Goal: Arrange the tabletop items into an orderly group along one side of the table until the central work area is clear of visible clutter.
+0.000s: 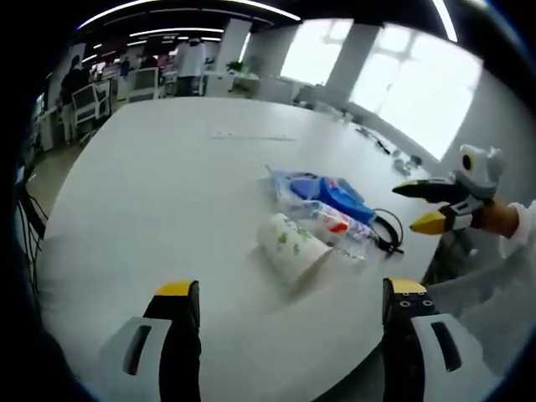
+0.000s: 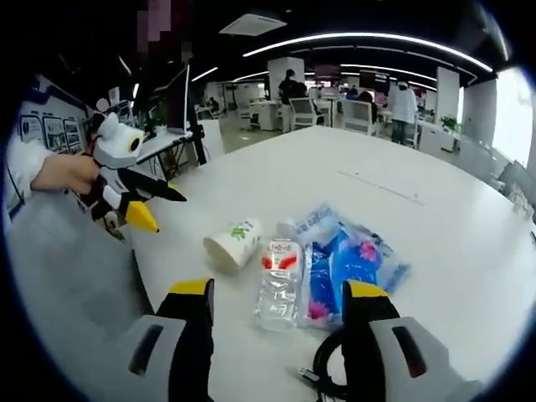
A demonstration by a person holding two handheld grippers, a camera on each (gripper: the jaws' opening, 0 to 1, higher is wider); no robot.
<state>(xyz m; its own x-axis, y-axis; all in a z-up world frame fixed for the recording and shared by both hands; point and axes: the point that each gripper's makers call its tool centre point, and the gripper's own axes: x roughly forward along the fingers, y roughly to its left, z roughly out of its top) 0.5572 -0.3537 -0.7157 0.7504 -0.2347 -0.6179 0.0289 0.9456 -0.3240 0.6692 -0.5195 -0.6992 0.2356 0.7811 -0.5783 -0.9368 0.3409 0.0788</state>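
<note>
On the broad white oval table (image 1: 167, 184) lies a small huddle of things: a white paper cup with green leaf print (image 1: 289, 243) tipped on its side, a clear plastic water bottle with a red-and-white label (image 1: 335, 226) lying flat just beside it, a crinkly blue-and-clear plastic packet (image 1: 322, 191) touching the bottle, and a coiled black cable (image 1: 387, 233) at the packet's far end.

From the left gripper view the huddle sits at about two o'clock from the left gripper (image 1: 289, 306), whose yellow-tipped black jaws stand wide apart with nothing between them. The right gripper (image 1: 425, 205) comes in at three o'clock, held in a person's hand (image 1: 501, 219), its jaws parted and empty, hovering near the cable.

The right gripper view shows the same items close up, straight ahead at twelve o'clock between the spread, empty jaws. The cable loops against the jaw at five o'clock. The left gripper (image 2: 151, 205) hangs at nine o'clock, off the table edge.

Printing on the bottle label and the packet is too blurred to read
</note>
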